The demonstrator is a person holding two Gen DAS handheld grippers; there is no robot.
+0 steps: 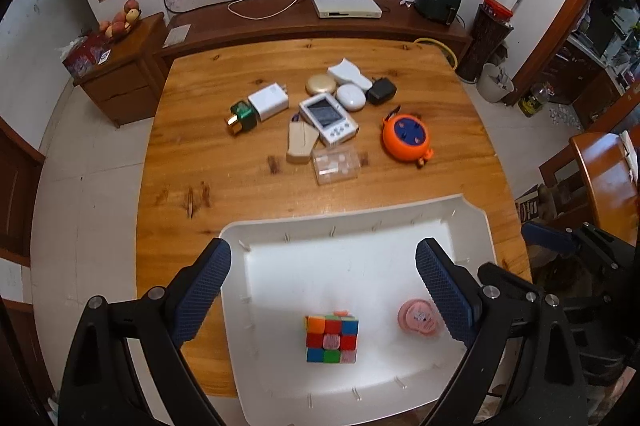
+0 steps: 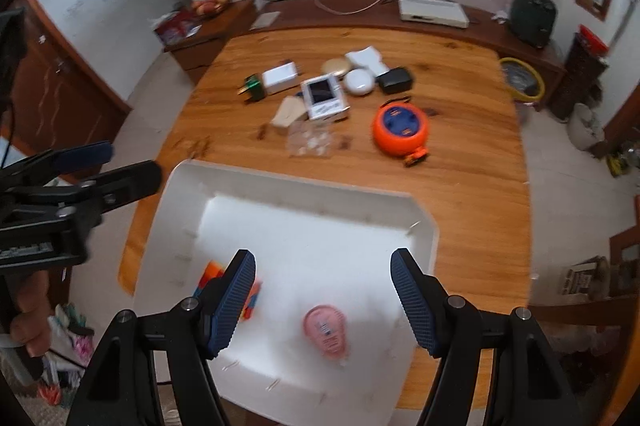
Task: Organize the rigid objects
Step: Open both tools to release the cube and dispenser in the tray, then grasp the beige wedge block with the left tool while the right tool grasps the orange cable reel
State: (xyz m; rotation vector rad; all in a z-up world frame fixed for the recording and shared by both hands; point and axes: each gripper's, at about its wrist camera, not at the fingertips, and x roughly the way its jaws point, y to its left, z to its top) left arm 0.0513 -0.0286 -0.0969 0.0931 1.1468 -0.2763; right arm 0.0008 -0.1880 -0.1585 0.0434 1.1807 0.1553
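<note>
Hovering above the white tray (image 1: 472,222), left gripper (image 1: 323,282) and right gripper (image 2: 323,284) both gape wide, gripping nothing; puzzle cube (image 1: 331,338) and pink disc (image 2: 326,332) lie inside, lower frame.

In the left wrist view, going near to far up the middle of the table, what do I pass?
Rubik's cube in the white tray → clear plastic case → white handheld game console → round gold compact → white curved piece.
</note>
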